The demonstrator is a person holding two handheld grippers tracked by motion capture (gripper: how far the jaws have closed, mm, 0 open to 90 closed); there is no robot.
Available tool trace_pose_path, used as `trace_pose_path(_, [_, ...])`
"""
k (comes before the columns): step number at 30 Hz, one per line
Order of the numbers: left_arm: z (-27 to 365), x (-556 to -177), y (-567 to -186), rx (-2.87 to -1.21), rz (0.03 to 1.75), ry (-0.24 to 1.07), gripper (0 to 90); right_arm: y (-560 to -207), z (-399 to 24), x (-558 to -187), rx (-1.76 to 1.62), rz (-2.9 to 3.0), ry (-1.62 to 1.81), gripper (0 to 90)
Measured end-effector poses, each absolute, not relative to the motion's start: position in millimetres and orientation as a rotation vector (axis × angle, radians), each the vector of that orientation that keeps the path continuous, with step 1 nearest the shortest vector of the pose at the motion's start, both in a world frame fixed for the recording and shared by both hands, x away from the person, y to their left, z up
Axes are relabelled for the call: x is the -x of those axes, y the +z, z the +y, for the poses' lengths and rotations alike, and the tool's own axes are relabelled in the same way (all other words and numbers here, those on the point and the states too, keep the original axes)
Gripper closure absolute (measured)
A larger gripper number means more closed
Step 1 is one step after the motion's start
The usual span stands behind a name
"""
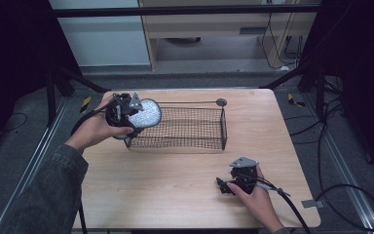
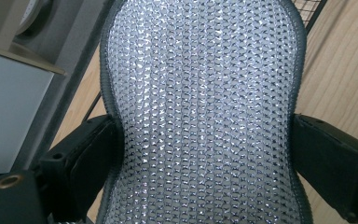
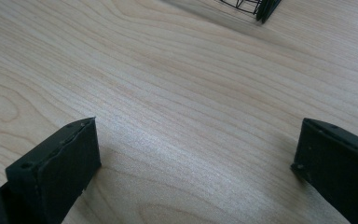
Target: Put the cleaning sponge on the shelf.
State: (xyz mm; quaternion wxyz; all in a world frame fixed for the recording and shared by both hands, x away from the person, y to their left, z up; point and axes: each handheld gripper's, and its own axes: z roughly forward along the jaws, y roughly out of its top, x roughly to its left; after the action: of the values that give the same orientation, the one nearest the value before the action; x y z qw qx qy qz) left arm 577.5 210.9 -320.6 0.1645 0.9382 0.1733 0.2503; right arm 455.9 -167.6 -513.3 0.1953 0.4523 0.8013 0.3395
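While in left tool [image 2: 205,154]: silver pad [image 2: 205,93].

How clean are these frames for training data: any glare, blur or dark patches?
High view: the edges fall into near-black, and the wooden table is evenly lit. Left gripper view: the silver mesh pad sparkles with many small glints, and the background at top left is soft. Right gripper view: the wire basket corner is blurred, and the tongs cast soft shadows on the wood.

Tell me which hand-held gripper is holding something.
The left hand-held gripper, at the wire basket's left end, is clamped on a silvery sparkly pad; the right hand-held gripper is open over bare table.
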Motion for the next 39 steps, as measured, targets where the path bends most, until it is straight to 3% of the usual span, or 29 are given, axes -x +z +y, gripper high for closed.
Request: trace_pose_path(39, [197,-609,-340,-2.726,0.328,0.722,8.0,-513,-167,-456,-1.275,2.240,0.951,0.4])
